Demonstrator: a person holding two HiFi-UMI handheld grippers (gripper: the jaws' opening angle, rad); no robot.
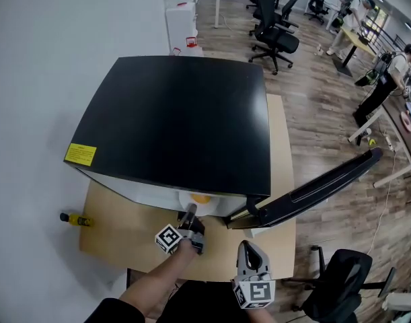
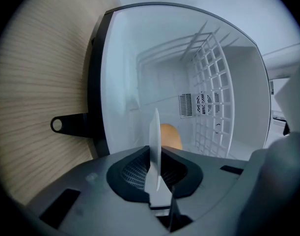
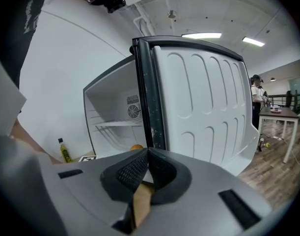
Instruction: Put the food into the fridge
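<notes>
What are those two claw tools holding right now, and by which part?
The left gripper pinches a white plate by its near rim, with an orange food on it. The right gripper is shut on nothing.

- Fridge (image 1: 178, 120), top: black, smooth, with a soft sheen.
- Fridge lining (image 2: 154, 73): white plastic, smooth, lightly glossy.
- Shelf (image 2: 208, 97): white coated wire grid.
- Door (image 3: 204, 107), inner face: white moulded plastic, glossy, with pressed panels.
- Table (image 1: 118, 231): pale wood grain, matt.
- Floor (image 1: 313, 113): brown wood planks, slight shine.
- My left gripper (image 2: 154, 156): grey plastic shell, matt. Its pads (image 2: 135, 170) are dark and finely ribbed.
- My right gripper (image 3: 146, 154): the same matt grey plastic, dark ribbed pads.
- Plate (image 2: 154, 129): white, thin, smooth, faintly shiny.
- Food (image 2: 172, 135): orange, smooth skin, dull finish.
</notes>
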